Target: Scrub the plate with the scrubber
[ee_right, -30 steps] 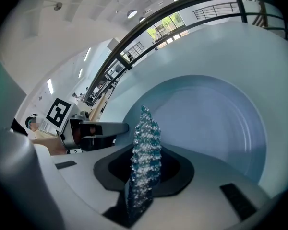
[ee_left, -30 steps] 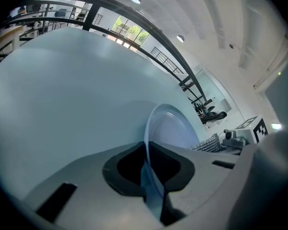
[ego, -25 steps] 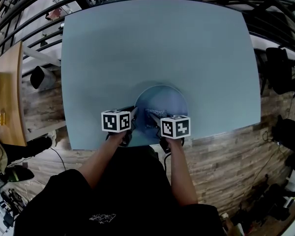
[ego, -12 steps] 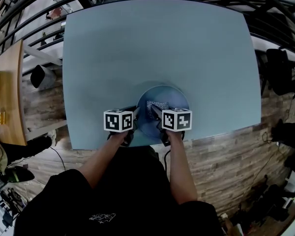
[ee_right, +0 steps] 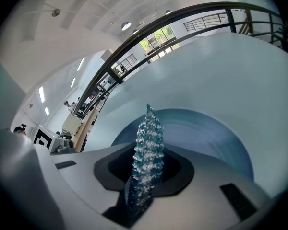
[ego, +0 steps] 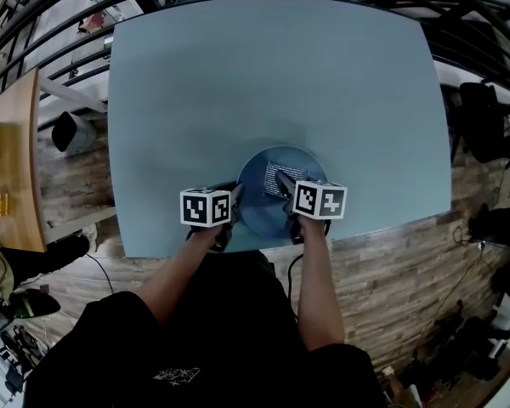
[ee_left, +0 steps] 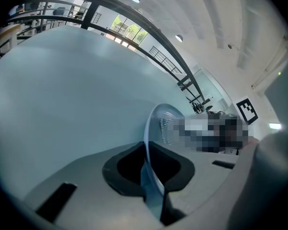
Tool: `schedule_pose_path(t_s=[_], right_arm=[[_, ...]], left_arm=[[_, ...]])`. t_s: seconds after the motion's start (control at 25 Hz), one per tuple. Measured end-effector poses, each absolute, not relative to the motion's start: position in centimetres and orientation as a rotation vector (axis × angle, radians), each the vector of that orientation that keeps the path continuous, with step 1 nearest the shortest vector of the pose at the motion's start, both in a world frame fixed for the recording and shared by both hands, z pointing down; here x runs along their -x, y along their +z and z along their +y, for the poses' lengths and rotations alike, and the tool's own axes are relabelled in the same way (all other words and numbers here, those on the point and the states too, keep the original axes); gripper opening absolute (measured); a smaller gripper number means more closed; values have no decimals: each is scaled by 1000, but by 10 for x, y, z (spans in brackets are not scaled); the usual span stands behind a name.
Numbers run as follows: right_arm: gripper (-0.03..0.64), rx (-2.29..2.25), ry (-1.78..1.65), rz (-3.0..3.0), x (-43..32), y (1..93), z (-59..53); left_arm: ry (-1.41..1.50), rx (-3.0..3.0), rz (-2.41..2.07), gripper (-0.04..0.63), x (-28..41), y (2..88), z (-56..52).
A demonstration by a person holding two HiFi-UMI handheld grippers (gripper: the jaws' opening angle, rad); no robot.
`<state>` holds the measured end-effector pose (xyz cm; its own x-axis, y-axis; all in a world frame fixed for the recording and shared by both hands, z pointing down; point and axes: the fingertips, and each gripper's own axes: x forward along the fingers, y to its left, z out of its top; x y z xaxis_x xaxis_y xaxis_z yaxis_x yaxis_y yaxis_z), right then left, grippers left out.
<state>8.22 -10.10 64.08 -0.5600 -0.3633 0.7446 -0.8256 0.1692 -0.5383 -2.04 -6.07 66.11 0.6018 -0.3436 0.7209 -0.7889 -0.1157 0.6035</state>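
**Pale blue table, one plate, scrub in progress**

Big pale blue table (ego: 263, 75), wood floor past its near edge. My left gripper (ee_left: 151, 176) is pinched tight on the rim of the blue plate (ego: 257, 181), with the thin edge running straight up between the jaws. I reckon that's to stop the plate skating around while I rub. My right gripper (ee_right: 143, 181) is clamped on the sparkly teal-and-silver scrubber (ee_right: 148, 138), which pokes out ahead of the jaws, with the plate's face just beyond its tip. The plate sits ahead of both grippers, between them, close in so both can reach it.
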Motion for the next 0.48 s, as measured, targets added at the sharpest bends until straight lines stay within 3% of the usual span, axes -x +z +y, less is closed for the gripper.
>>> schedule_pose_path(t_s=[0.48], right_arm=[[86, -1249, 1388, -1944, -121, 641, -106]], left_arm=[[499, -1710, -943, 35, 22, 664, -60]])
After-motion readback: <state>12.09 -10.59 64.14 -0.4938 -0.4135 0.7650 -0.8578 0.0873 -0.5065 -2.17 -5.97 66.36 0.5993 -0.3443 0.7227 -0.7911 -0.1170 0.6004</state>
